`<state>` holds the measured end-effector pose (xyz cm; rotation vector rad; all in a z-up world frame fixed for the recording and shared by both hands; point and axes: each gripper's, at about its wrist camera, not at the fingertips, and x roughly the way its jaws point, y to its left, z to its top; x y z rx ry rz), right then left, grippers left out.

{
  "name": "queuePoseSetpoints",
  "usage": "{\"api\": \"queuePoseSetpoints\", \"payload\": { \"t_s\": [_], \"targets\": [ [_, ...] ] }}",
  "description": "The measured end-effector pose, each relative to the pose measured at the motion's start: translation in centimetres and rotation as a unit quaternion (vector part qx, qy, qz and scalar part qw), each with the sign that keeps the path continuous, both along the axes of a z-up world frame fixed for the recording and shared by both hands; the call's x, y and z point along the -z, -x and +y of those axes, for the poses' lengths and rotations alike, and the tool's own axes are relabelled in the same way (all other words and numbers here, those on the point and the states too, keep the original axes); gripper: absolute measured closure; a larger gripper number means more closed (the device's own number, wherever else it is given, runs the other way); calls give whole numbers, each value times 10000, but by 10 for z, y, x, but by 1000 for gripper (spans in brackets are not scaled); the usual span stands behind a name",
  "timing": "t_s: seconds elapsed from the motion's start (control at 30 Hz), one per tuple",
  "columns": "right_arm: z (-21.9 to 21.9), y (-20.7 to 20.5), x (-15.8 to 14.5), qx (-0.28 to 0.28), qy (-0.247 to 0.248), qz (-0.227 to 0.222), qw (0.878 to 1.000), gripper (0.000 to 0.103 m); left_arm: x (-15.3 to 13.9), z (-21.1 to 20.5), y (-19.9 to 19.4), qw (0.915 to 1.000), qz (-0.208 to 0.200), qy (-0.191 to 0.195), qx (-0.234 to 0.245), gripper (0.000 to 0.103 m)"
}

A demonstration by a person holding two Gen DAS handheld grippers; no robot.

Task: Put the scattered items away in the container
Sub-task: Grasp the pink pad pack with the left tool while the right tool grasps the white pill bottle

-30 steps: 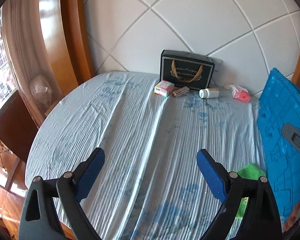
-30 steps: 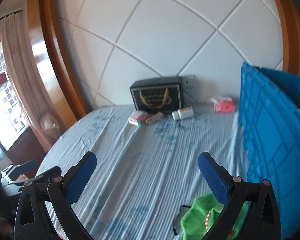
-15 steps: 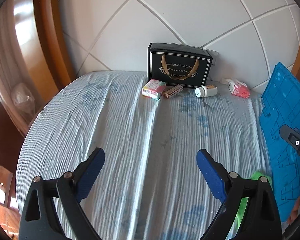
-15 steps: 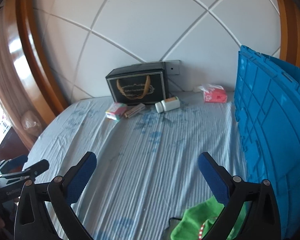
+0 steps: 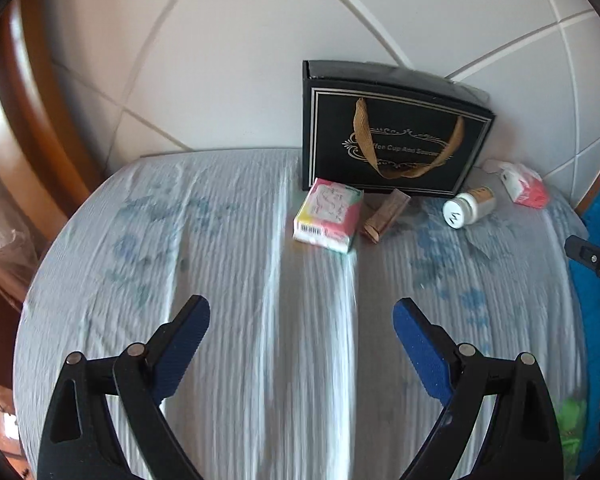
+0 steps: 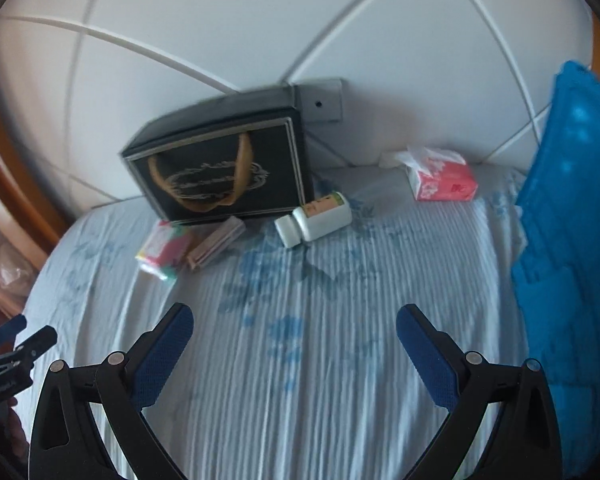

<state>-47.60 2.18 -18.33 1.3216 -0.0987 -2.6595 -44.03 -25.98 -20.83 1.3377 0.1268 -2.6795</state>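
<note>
Blue plastic of the container (image 6: 568, 216) rises at the right edge of my right-hand view, its ribbed wall upright beside the cloth; what lies inside it I cannot tell. Scattered items sit near the far wall: a pink packet (image 5: 327, 215) flat on the striped tablecloth (image 5: 236, 280), a brown stick-shaped box (image 5: 386, 216) just beside it, a white pill bottle (image 6: 314, 220) on its side, and a red tissue pack (image 6: 440, 178) further right. A black gift box (image 5: 388, 136) with gold ribbon stands behind them. My left gripper (image 5: 302, 320) is spread wide, holding nothing; my right gripper (image 6: 294, 326) likewise gapes empty.
</note>
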Motion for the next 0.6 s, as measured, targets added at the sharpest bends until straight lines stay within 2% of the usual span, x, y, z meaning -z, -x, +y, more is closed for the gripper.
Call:
{"api": "queuePoseSetpoints", "payload": {
  "t_s": [0.17, 0.33, 0.43, 0.6],
  "targets": [
    [-13, 72, 51, 96, -320, -399, 9986, 0, 48, -2, 75, 9993, -198, -225, 214, 9],
    [-19, 128, 91, 398, -361, -594, 9968, 0, 81, -2, 125, 9990, -311, -118, 308, 9],
    [-23, 151, 103, 596, -420, -544, 9959, 0, 96, -7, 146, 9991, -340, -95, 219, 9],
    [-22, 180, 122, 995, -173, -626, 9929, 0, 114, -13, 163, 9984, -381, -330, 272, 9]
  ]
}}
